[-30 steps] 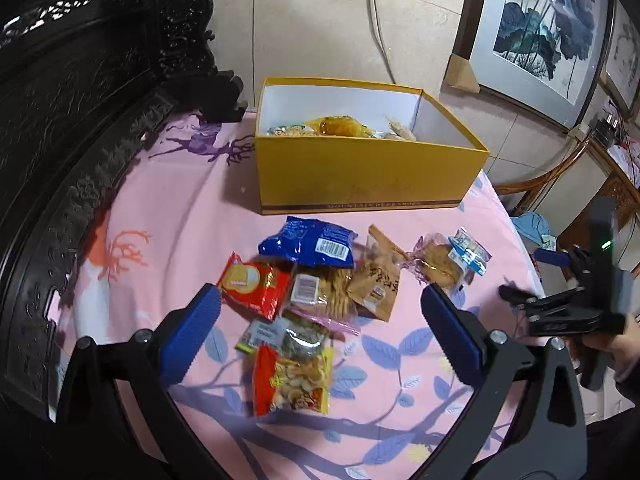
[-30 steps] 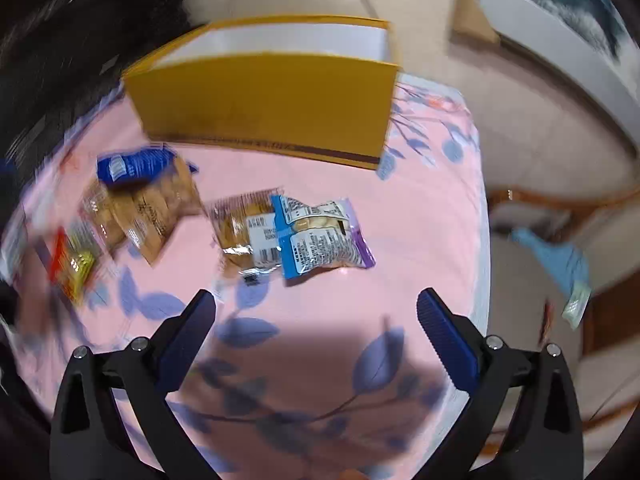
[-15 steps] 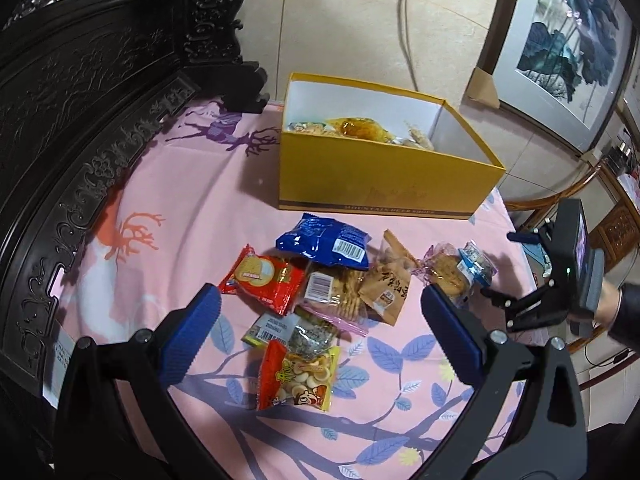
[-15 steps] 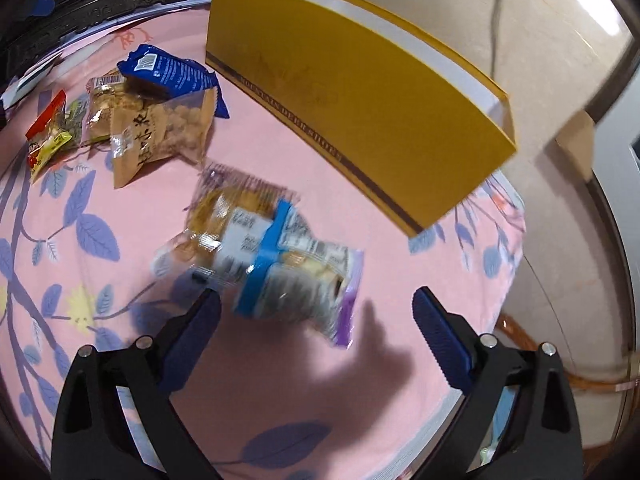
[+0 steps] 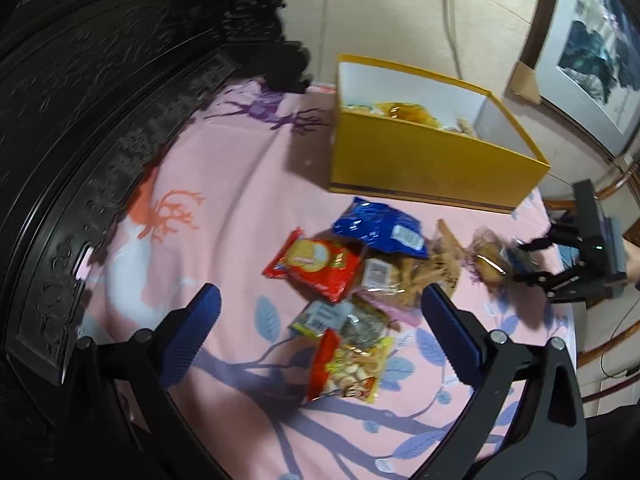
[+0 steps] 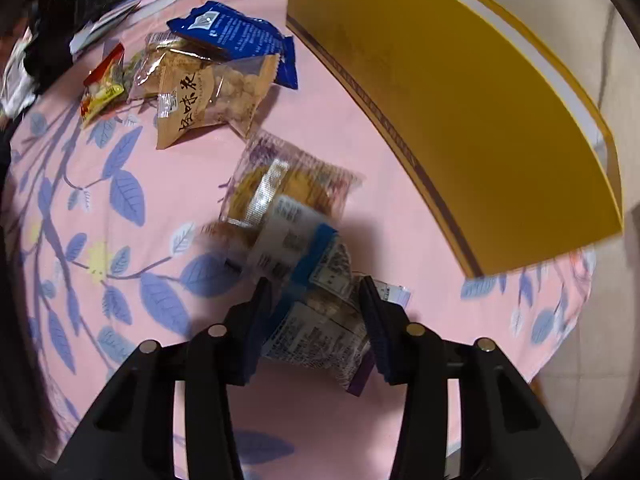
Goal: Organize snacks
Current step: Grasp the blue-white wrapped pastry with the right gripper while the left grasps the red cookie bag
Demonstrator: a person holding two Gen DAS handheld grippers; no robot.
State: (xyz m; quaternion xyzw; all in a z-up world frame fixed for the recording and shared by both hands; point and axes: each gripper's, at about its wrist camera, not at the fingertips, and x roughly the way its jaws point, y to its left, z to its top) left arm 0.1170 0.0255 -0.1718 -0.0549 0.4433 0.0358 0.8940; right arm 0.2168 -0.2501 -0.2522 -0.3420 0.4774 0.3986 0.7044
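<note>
Right wrist view: right gripper [image 6: 316, 304] pointing steeply down, its jaws having just been closing and now pressing on both sides of a clear snack packet with a blue band [image 6: 312, 280]; packet sitting between the pads at the near edge of the pink leaf-print cloth [image 6: 120, 200]; a second clear packet of golden pastry [image 6: 288, 184] lying just beyond it, touching; a tan packet with black characters [image 6: 200, 96] and a blue packet [image 6: 236, 36] lying farther off to the left; yellow box [image 6: 460, 120] standing at the far right, apart from the held packet.

Left wrist view: left gripper [image 5: 320, 328] hanging over the cloth with jaws spread wide, nothing between the pads; below it a red biscuit packet [image 5: 316, 264], a silver-green packet [image 5: 340, 320] and a red-yellow cracker packet [image 5: 348, 368] lying in a loose cluster; yellow box [image 5: 420, 164] at the far side already containing snacks; right gripper [image 5: 532, 260] showing at the right edge, blurred.
</note>
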